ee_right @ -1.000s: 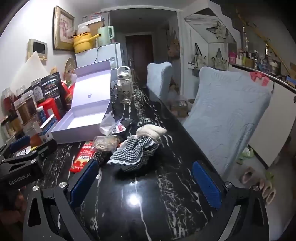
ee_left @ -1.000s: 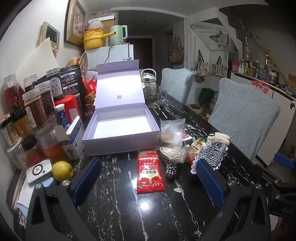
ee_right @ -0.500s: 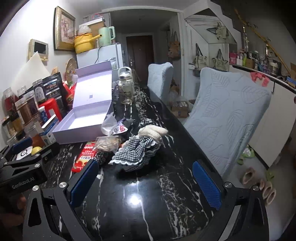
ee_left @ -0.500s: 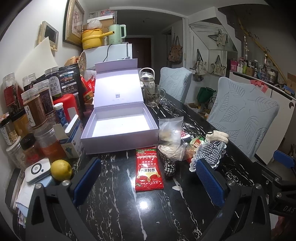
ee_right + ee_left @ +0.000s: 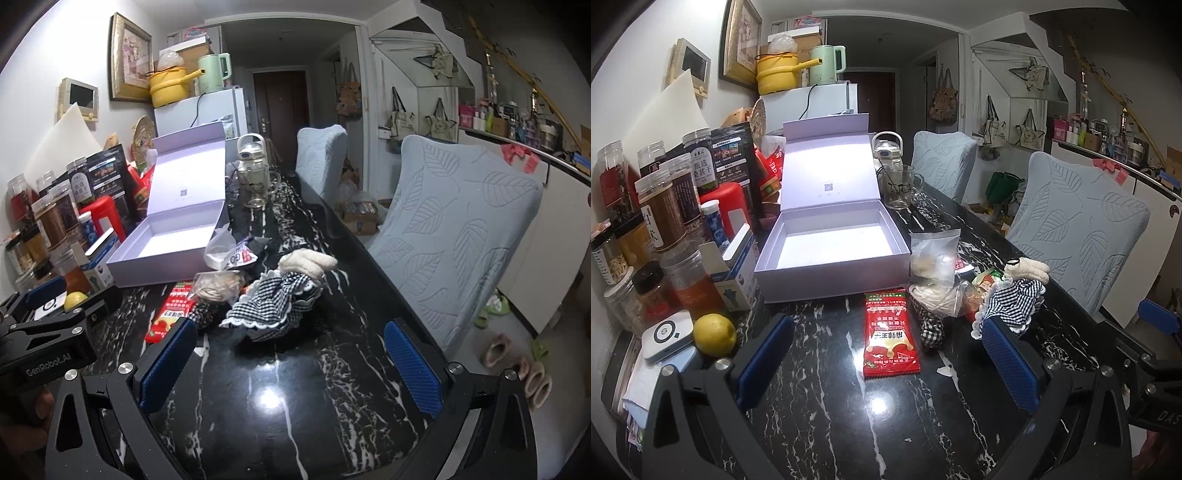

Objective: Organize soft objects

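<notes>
An open lilac box (image 5: 834, 254) (image 5: 173, 243) sits on the black marble table, lid up. In front of it lie a red snack packet (image 5: 890, 334) (image 5: 171, 312), clear bags of pale snacks (image 5: 934, 258) (image 5: 218, 284), a checked cloth doll (image 5: 1015, 299) (image 5: 280, 299) with a cream head (image 5: 306, 262), and a small checked pouch (image 5: 931, 330). My left gripper (image 5: 886, 362) is open, just short of the red packet. My right gripper (image 5: 288, 365) is open, short of the doll. Both are empty.
Jars, bottles and a red container (image 5: 661, 221) crowd the table's left side, with a lemon (image 5: 714, 334) and a white device (image 5: 666, 334). A glass mug (image 5: 899, 186) and a bottle stand behind the box. Two covered chairs (image 5: 458, 221) line the right edge.
Both grippers have eased slightly forward and up; the objects on the table have not moved. Both stay open.
</notes>
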